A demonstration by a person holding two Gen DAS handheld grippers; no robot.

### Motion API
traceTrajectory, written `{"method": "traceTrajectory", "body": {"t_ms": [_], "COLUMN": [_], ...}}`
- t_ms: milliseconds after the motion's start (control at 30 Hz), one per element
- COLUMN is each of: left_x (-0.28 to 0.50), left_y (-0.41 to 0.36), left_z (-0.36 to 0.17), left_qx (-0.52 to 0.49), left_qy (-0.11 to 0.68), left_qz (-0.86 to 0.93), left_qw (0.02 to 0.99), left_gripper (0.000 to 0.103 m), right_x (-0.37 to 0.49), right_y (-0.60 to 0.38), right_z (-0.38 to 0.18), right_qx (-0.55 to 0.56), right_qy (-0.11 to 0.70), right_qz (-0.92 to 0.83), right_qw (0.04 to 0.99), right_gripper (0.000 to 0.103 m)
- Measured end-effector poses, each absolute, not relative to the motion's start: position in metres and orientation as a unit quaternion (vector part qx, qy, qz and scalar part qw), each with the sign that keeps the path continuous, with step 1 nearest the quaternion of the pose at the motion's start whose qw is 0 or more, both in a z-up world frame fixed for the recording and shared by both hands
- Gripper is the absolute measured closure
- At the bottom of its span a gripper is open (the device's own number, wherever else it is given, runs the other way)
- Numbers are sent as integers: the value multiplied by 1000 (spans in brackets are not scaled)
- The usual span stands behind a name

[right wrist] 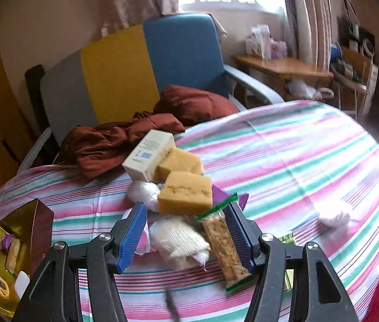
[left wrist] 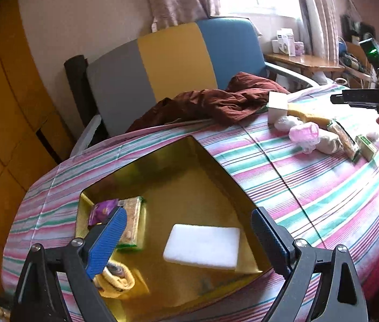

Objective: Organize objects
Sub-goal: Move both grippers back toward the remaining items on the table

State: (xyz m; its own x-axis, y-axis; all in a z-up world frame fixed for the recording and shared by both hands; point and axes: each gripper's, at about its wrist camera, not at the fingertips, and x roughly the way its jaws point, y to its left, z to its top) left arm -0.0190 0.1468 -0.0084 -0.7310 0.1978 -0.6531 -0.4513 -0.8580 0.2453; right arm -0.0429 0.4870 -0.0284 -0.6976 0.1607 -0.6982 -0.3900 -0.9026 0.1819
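Left gripper [left wrist: 189,230] spread wide, nothing in it, hovering over the gold tray [left wrist: 189,150] at the near left of the striped bed cover [left wrist: 283,166]. In the tray: white sponge [left wrist: 202,246] lying flat, long axis left-right; a wrapped bar [left wrist: 133,221] and a purple packet [left wrist: 102,210] at its left wall; a yellow item [left wrist: 116,280] at the near edge.

Right gripper [right wrist: 186,230] part-open over the loose pile further right, clamping nothing. Between its blue pads: granola bar [right wrist: 223,244], long axis running near-far, green sealed end pointing far; cream knit roll [right wrist: 176,237] just left of it. Beyond them: two yellow sponges [right wrist: 186,191], a beige box [right wrist: 149,154], brown cloth [right wrist: 114,145].
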Motion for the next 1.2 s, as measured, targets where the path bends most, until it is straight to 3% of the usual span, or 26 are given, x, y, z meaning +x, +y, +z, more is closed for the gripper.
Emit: {"method": "traceTrajectory", "body": {"t_ms": [733,1200], "left_x": [-30,-72], "left_y": [232,270], "left_z": [-24,-41], "left_qx": [-322,-384], "left_qy": [248,198], "left_qz": [879,858], "left_qw": [248,279], "left_gripper": [9,9], "right_x": [-35,-35], "right_y": [519,527], "right_z": [-39,-48], "right_qx": [-367,-387], "right_qy": [247,264], "right_qz": [882,866], "right_qw": [165,176], "right_gripper": [41,41]}}
